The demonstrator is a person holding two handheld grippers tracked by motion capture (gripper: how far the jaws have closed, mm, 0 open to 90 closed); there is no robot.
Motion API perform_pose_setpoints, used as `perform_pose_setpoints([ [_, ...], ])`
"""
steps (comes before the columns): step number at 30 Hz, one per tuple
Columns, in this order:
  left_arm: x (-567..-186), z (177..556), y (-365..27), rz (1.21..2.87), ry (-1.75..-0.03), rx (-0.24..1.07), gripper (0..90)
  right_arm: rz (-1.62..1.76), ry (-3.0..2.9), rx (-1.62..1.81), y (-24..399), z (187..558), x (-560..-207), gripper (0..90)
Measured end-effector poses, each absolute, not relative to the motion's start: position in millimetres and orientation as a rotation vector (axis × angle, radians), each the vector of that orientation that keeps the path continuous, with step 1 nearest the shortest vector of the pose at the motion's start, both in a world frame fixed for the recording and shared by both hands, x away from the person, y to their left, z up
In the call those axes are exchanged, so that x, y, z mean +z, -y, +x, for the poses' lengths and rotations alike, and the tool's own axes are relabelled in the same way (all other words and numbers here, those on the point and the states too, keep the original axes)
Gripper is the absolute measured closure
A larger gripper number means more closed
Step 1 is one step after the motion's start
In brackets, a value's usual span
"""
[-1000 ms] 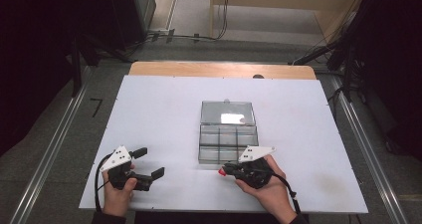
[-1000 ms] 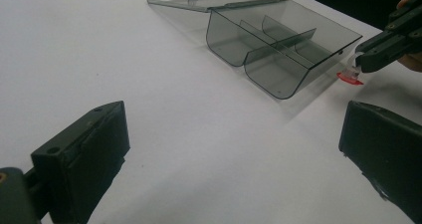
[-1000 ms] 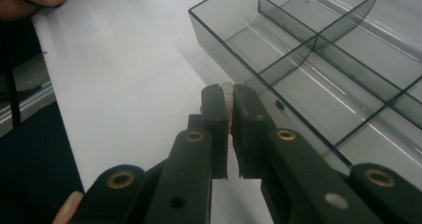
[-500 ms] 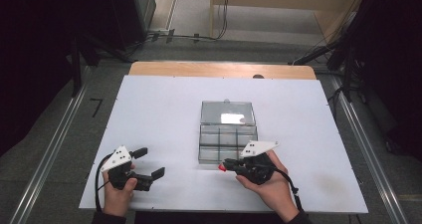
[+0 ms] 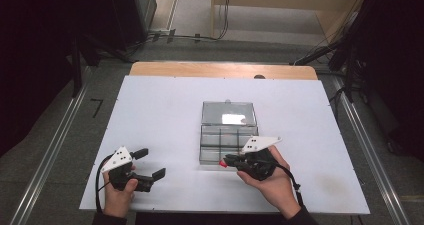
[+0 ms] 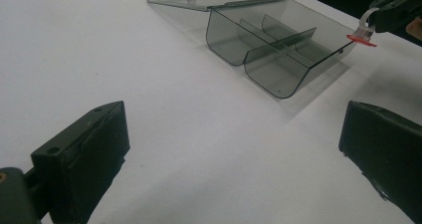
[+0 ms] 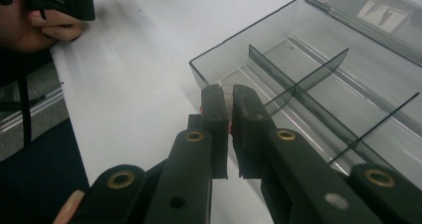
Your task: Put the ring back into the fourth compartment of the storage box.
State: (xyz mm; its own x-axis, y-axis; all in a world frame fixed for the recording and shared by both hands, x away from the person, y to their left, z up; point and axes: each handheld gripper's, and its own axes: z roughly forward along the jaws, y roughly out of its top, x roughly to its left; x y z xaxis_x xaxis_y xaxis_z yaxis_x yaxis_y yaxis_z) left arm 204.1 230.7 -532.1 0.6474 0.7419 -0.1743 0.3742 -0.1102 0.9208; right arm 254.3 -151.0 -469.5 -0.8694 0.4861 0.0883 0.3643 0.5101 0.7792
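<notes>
An open clear grey compartment box (image 5: 227, 141) lies mid-table, its lid (image 5: 228, 113) flat behind it. My right gripper (image 5: 226, 161) is at the box's near edge, shut on a small red item (image 5: 222, 163). From the right gripper view, the jaws (image 7: 225, 102) hover over the box's (image 7: 318, 79) near left corner, and a sliver of the red item (image 7: 230, 129) shows between them. My left gripper (image 5: 151, 163) rests open on the table at the near left, nothing between its jaws. Seen from the left gripper (image 6: 234, 149), the box (image 6: 278, 50) and red item (image 6: 362, 39) lie ahead.
The white table top (image 5: 165, 110) has a wooden strip (image 5: 220, 70) along its far edge. Dark floor, cables and metal rails surround the table. The box's dividers (image 7: 298, 84) split it into several compartments.
My right gripper has edged slightly forward toward the box's near edge with the red item. The left gripper has stayed put.
</notes>
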Motion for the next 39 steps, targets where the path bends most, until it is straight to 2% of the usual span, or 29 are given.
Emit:
perform_pose_setpoints([
  [39,-532.2,203.9,-230.8,1.717,-0.913,0.399,0.0,0.751,-2.606,1.291,130.7,280.3,-466.7,83.1],
])
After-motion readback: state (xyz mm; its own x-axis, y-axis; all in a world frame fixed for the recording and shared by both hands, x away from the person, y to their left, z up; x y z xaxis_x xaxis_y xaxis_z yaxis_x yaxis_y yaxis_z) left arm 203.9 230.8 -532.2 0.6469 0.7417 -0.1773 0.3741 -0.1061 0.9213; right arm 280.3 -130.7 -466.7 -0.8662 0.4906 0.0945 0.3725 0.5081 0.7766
